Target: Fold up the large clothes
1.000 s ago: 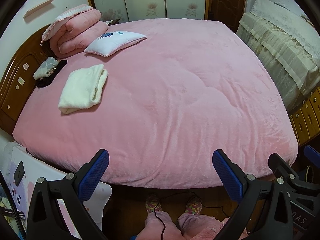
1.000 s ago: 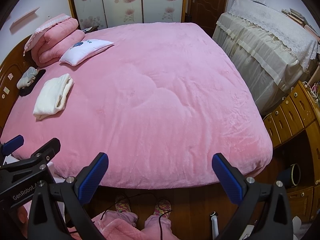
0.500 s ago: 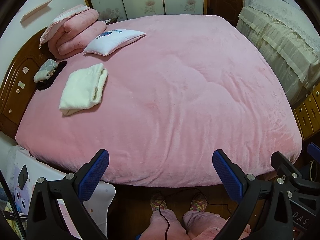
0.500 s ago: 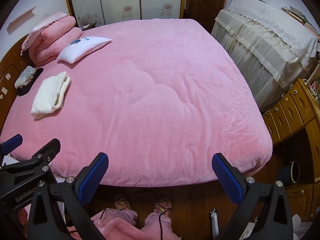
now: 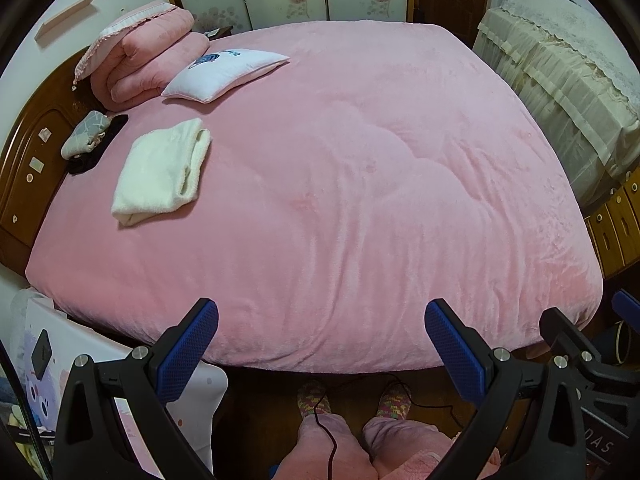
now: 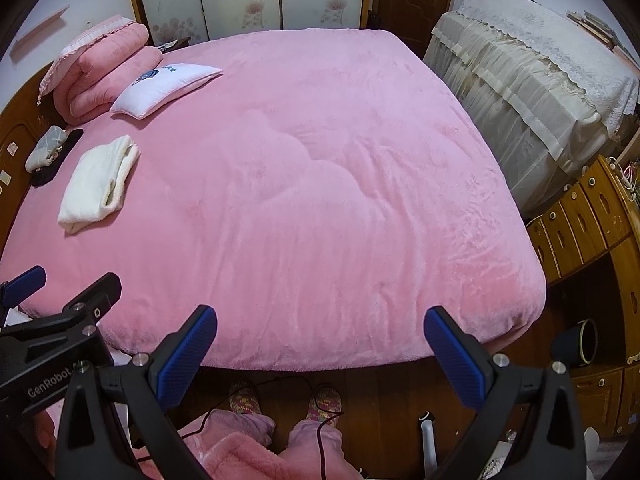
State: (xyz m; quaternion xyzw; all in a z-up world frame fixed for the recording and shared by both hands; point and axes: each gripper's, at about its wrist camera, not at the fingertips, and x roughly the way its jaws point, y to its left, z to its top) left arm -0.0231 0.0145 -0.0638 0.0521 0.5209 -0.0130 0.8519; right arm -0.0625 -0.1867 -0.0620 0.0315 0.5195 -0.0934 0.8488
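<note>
Left wrist view shows the left gripper [image 5: 321,330] at the bottom of the frame, jaws spread wide and holding nothing, over the near edge of the pink bed [image 5: 340,200]. A folded cream garment [image 5: 160,172] lies at centre left. Right gripper [image 6: 320,332] is likewise spread and empty, garment at left

A folded cream fleece garment [image 6: 98,184] lies on the far left of the pink plush bed [image 6: 320,200]. The right tool [image 6: 320,350] hangs wide open above the near bed edge, holding nothing.
</note>
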